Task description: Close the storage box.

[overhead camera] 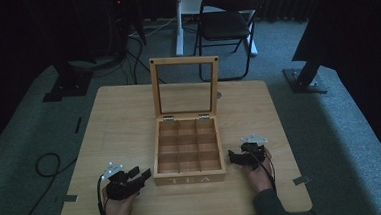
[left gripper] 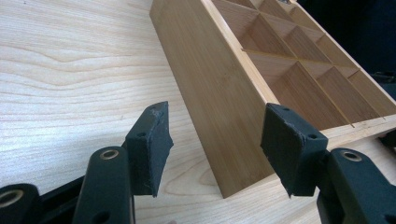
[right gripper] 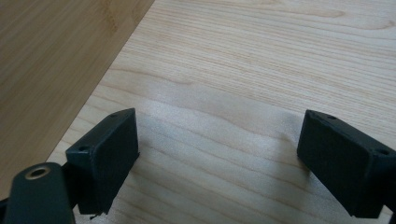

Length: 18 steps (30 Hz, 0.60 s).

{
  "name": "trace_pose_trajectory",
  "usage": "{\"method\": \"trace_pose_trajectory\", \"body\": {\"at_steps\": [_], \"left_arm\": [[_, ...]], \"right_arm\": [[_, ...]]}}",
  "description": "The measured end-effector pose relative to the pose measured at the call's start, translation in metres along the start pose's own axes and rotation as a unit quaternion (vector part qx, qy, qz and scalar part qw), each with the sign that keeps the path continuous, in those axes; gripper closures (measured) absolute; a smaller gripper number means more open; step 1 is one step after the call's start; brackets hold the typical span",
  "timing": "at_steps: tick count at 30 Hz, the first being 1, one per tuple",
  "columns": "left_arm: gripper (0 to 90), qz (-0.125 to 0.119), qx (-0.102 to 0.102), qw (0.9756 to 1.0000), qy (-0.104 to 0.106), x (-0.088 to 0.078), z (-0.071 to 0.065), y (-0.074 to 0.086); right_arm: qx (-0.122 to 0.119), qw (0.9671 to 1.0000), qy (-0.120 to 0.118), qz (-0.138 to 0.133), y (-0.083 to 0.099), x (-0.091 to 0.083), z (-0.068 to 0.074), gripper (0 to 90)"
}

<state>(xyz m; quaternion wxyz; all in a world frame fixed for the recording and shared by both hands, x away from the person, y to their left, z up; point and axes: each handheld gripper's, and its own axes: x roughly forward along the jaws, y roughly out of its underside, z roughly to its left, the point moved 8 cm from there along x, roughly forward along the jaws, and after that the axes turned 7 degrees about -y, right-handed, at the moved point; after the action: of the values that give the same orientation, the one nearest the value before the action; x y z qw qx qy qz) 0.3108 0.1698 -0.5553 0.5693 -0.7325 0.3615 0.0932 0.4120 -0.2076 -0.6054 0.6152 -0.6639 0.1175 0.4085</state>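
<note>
A wooden tea box [overhead camera: 189, 176] marked TEA stands at the table's front middle, its glass-paned lid [overhead camera: 185, 86] upright and its several compartments bare. My left gripper [overhead camera: 137, 177] rests on the table just left of the box's front left corner, jaws open. In the left gripper view that corner [left gripper: 224, 140] lies between the open jaws of the left gripper [left gripper: 217, 140]. My right gripper [overhead camera: 234, 158] sits on the table by the box's right wall, open. In the right gripper view the right gripper [right gripper: 219, 154] spans bare tabletop, with the box wall [right gripper: 51, 56] at the left.
The light wooden table [overhead camera: 114, 122] carries the box alone. A black folding chair [overhead camera: 226, 25] stands behind the table on the grey carpet. Dark stands and a cable [overhead camera: 46, 164] lie off the table's left side.
</note>
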Motion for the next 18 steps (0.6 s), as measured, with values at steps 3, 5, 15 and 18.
{"method": "trace_pose_trajectory", "body": {"at_steps": [3, 5, 15, 18], "left_arm": [[42.6, 0.001, -0.002, 1.0000, -0.002, 0.000, 0.000, 0.001], [42.7, 0.001, -0.005, 1.0000, -0.002, -0.001, -0.001, 0.000], [42.7, -0.003, 0.012, 0.9998, -0.012, -0.003, -0.001, -0.006], [42.8, -0.010, 0.018, 0.9997, -0.013, -0.005, -0.003, -0.013]], "right_arm": [[0.000, 1.0000, 0.000, 0.000, 0.000, 0.000, 0.000, 12.1], [0.000, 1.0000, 0.000, 0.000, 0.000, 0.000, 0.000, 12.1], [0.000, 1.0000, 0.000, 0.000, 0.000, 0.000, 0.000, 12.1], [0.000, 1.0000, 0.000, 0.000, 0.000, 0.000, 0.000, 12.1]]}}
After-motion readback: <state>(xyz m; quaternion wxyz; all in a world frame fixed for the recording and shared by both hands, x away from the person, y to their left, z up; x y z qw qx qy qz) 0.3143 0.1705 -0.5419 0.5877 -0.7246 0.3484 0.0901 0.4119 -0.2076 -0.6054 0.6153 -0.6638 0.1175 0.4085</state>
